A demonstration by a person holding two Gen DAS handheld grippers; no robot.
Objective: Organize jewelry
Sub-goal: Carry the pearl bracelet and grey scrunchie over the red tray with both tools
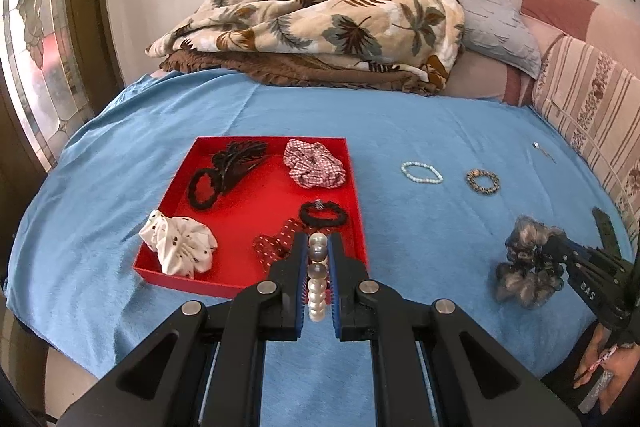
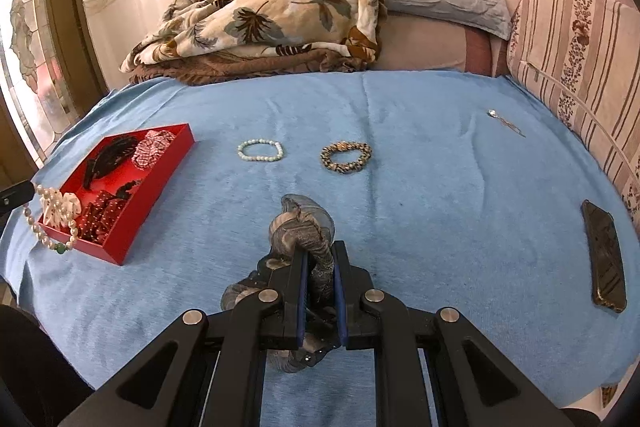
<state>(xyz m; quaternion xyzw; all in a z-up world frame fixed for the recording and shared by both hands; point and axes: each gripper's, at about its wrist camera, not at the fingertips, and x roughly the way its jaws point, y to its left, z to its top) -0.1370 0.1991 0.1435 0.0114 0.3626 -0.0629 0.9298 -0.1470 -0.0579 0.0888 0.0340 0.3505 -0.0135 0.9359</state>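
Note:
My left gripper (image 1: pixel 319 241) is shut on a white pearl necklace (image 1: pixel 318 277) and holds it over the near right corner of the red tray (image 1: pixel 256 203). In the right wrist view the necklace (image 2: pixel 44 223) hangs by the tray (image 2: pixel 120 245). The tray holds several scrunchies and hair ties. My right gripper (image 2: pixel 320 251) is shut on a grey scrunchie (image 2: pixel 298 223) above the blue bedspread; it also shows in the left wrist view (image 1: pixel 528 263). A pale bead bracelet (image 2: pixel 260 151), a brown bead bracelet (image 2: pixel 346 157) and a small silver pin (image 2: pixel 504 123) lie on the bed.
A dark phone (image 2: pixel 606 255) lies at the bed's right side. A leaf-print blanket (image 2: pixel 260 15) and pillows (image 2: pixel 576 59) are piled at the far end. A stained-glass door (image 1: pixel 36 67) stands at the left.

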